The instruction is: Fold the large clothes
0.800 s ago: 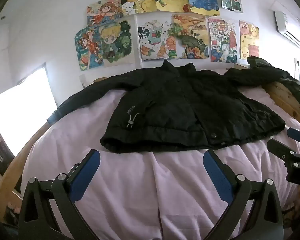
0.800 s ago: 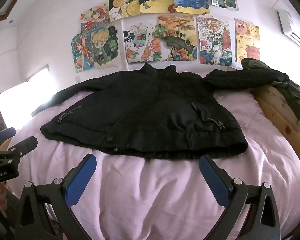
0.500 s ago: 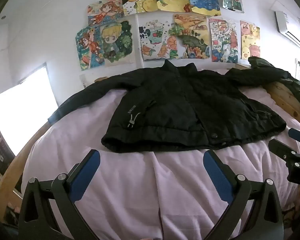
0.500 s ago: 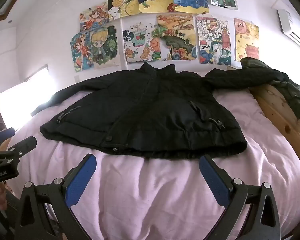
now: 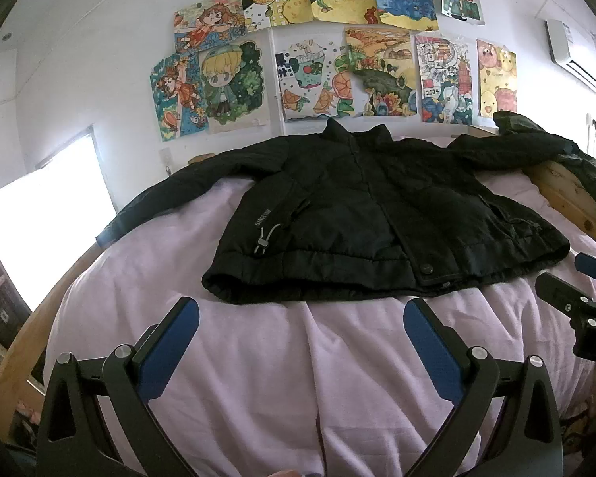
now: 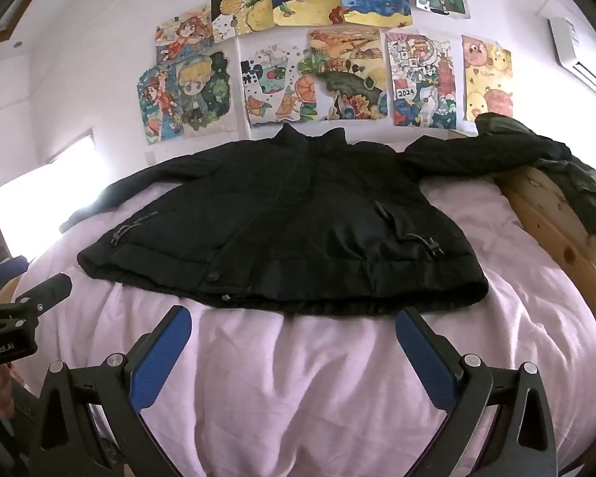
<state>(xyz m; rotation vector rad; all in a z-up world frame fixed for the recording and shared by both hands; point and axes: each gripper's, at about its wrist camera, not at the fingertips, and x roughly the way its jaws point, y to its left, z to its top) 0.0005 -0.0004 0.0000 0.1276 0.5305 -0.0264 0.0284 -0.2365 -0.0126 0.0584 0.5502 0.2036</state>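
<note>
**Q.** Where does the garment lie in relation to the two grippers?

**A.** The black jacket lies flat, front up, on the pink bedspread. Its collar points to 12 o'clock, toward the wall of drawings; its hem is the nearest edge. The long axis, cuff to cuff, runs from 9 to 3 o'clock across both views. In the left wrist view the body sits at 12 to 1 o'clock; in the right wrist view the jacket sits at 11 to 12 o'clock.

**Q.** In what state are the grippers?

**A.** The left gripper and the right gripper both stand with jaws spread wide and nothing between the blue pads. Each hovers over bare bedspread just short of the hem, not touching the cloth.

**Q.** Which gripper is nearer which part?

**A.** The left is nearer the hem corner at 11 o'clock and the left sleeve, which trails toward 10 o'clock. The right is nearer the hem corner at 1 o'clock and the right sleeve, which reaches the wooden bed rail at 2 o'clock beside a second dark garment.

**Q.** What does the next move appear to turn on?

**A.** Probably this symmetry: each gripper takes its own side, folding inward toward the central placket. No fold is yet made.
</note>
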